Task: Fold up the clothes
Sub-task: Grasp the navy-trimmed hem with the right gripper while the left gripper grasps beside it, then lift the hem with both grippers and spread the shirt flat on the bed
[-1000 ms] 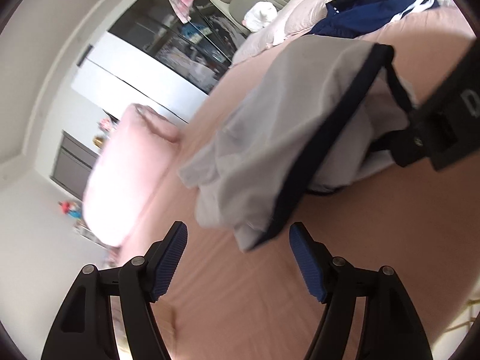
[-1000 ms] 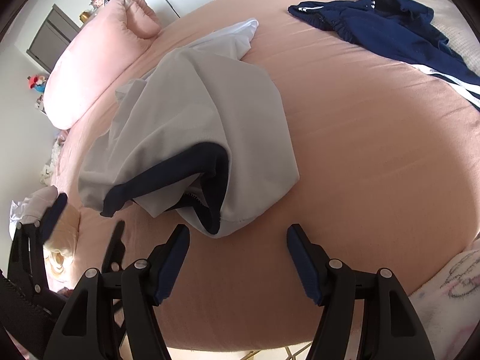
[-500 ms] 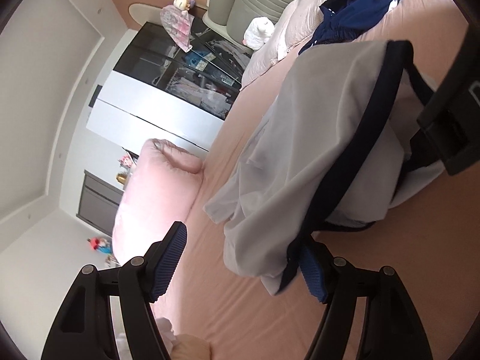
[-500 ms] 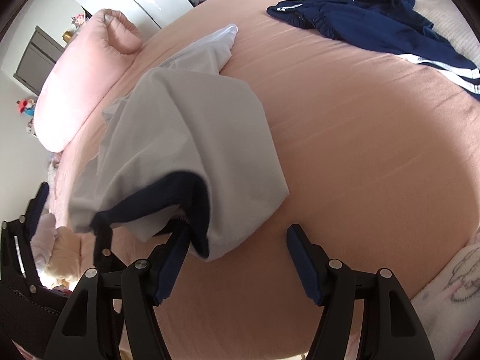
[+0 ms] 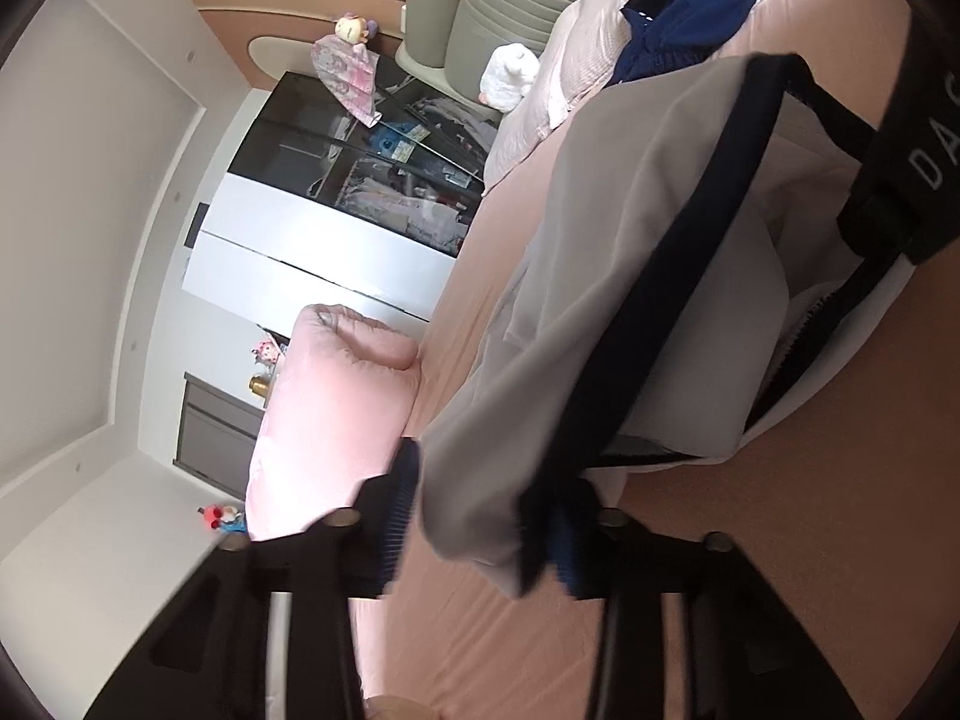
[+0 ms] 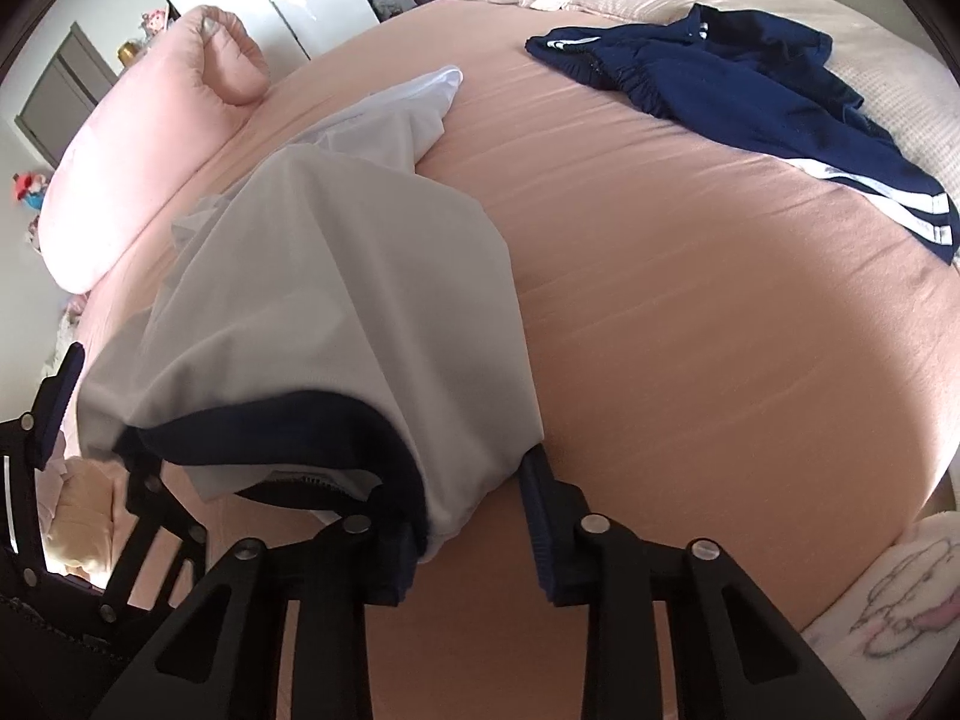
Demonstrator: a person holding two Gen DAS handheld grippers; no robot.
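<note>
A pale grey garment point(image 5: 630, 240) with a navy band along its hem is held up off the pink bed. In the left wrist view its lower corner hangs between the fingers of my left gripper point(image 5: 480, 540), whose jaws are still apart around the cloth. In the right wrist view the same garment point(image 6: 336, 288) drapes down to my right gripper point(image 6: 471, 531). That gripper's jaws also stand apart, with the navy band and grey cloth between them. My left gripper point(image 6: 102, 432) shows at the left edge under the hem. The right gripper's black body point(image 5: 900, 180) covers part of the cloth.
A navy garment with white stripes point(image 6: 750, 96) lies at the back right of the pink sheet point(image 6: 720, 330). A pink pillow point(image 6: 150, 138) sits at the bed's left edge, beside a dark glass wardrobe point(image 5: 360, 138). A printed blanket point(image 6: 888, 600) lies at the near right corner.
Both grippers have moved up to the garment's navy hem, and their jaws have narrowed around it. The hem has lifted off the bed.
</note>
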